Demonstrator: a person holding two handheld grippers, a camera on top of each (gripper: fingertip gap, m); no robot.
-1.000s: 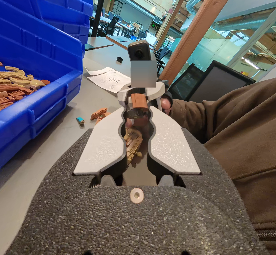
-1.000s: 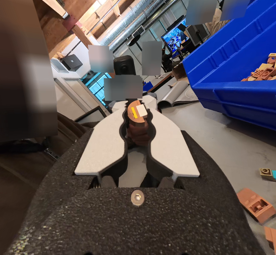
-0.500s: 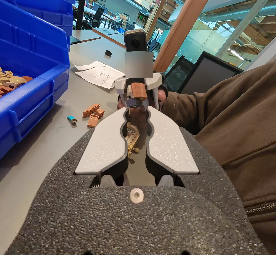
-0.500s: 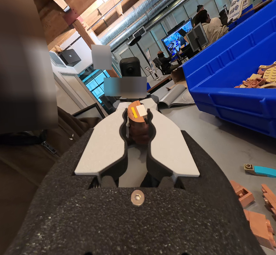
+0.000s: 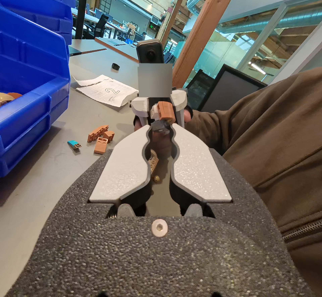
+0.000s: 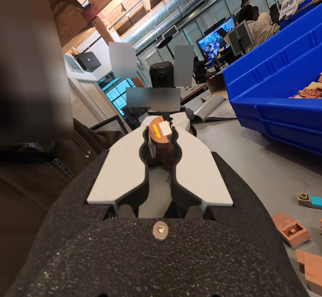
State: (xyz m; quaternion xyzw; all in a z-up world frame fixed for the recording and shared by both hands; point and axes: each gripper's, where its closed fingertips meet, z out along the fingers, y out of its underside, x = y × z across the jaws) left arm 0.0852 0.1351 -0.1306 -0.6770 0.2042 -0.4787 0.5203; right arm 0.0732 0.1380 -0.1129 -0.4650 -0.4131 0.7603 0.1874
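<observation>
Two grippers meet nose to nose above the table (image 5: 90, 114); the right gripper (image 6: 160, 132) pinches a small brick build (image 6: 159, 134) between its fingertips, a brown half-round body with a yellow strip and a white tile on top. The build is held in the air between both tools. A grey piece (image 5: 157, 125) at its lower end sits between the fingertips of the left gripper (image 5: 161, 128), whose fingers are nearly together around it; whether they press on it cannot be told. A tan piece (image 5: 154, 162) lies on the table under that gripper; loose bricks (image 5: 100, 135) and a teal piece (image 5: 73, 144) lie to its left, near a blue bin (image 5: 34, 107) and a booklet (image 5: 106, 91).

The build looks light, stiff and smooth, likely slippery; its press-fit joints could pop apart under a twist. The flat sides of the brown body seem the safest hold, not the tile or the grey piece.
</observation>
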